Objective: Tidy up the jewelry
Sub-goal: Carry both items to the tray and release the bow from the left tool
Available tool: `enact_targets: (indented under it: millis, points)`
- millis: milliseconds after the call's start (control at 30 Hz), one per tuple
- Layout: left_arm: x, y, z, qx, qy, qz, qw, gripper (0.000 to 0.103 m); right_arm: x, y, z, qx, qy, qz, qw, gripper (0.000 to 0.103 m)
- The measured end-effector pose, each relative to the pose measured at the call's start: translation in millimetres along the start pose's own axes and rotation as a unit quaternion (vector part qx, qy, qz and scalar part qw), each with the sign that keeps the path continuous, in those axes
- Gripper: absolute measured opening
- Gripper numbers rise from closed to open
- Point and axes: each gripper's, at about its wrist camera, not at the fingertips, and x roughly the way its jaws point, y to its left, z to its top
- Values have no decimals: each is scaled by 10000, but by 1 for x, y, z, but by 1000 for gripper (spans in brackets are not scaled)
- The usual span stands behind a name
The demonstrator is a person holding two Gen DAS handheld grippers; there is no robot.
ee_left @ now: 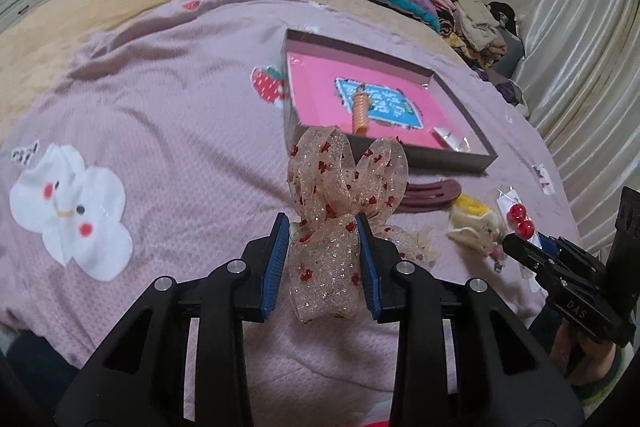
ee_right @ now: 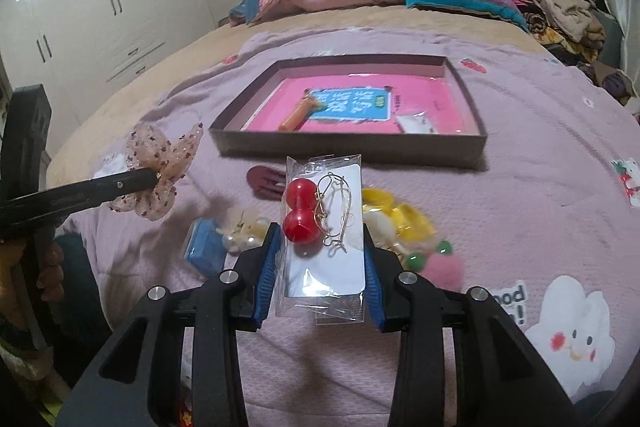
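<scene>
My left gripper (ee_left: 323,227) is shut on a sheer glittery ribbon bow (ee_left: 340,195) with red specks, held above the bed; the bow also shows in the right wrist view (ee_right: 160,171). My right gripper (ee_right: 323,239) is shut on a clear packet of red ball earrings (ee_right: 324,227) with gold hooks; the packet also shows in the left wrist view (ee_left: 518,217). A shallow dark box (ee_right: 348,146) with a pink card inside lies ahead and holds an orange clip (ee_right: 296,117) and a small white packet (ee_right: 418,125).
Loose pieces lie on the purple blanket before the box: a maroon hair clip (ee_right: 266,183), yellow rings (ee_right: 400,213), a blue box (ee_right: 206,245), pearl pieces (ee_right: 244,231), green beads and a pink pom (ee_right: 442,263). Pillows and clothes are piled at the bed's far end.
</scene>
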Motion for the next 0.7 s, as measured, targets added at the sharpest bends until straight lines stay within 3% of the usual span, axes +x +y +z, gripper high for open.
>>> enact_targets:
  millis: [367,700]
  points:
    - [18,-32,32,294,-90,-154,9994,25,-13,-35,24,263,-289,-248,9989,36]
    - [33,-43,74,326,-211,-434,9983,25,-24,-48,65,176,-668,-530,9962,36]
